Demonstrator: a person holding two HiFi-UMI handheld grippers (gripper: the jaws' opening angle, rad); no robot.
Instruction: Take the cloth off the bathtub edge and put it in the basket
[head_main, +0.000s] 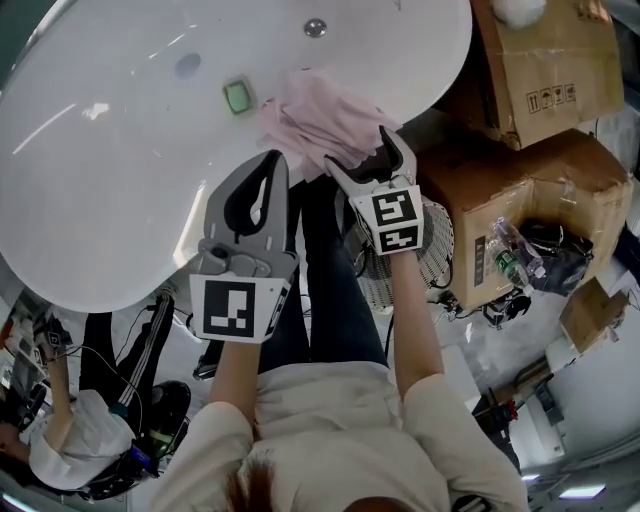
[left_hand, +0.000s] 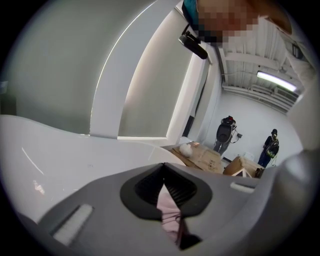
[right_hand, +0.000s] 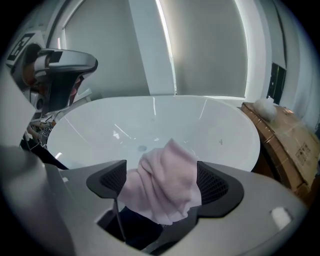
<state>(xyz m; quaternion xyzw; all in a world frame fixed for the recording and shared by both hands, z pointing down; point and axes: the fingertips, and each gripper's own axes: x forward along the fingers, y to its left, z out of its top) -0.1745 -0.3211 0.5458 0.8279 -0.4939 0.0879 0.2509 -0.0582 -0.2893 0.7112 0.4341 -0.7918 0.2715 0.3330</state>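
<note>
Right gripper view, unlike left: whole pink cloth (right_hand: 162, 187) between spread jaws.

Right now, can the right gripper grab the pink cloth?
Probably yes. The right gripper has its jaws open on either side of the cloth on the bathtub edge, and nothing blocks them.

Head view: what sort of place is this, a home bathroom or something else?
Probably a warehouse or test hall, not a home bathroom: the white bathtub stands next to cardboard boxes, and the left gripper view shows a strip light high overhead.
</note>
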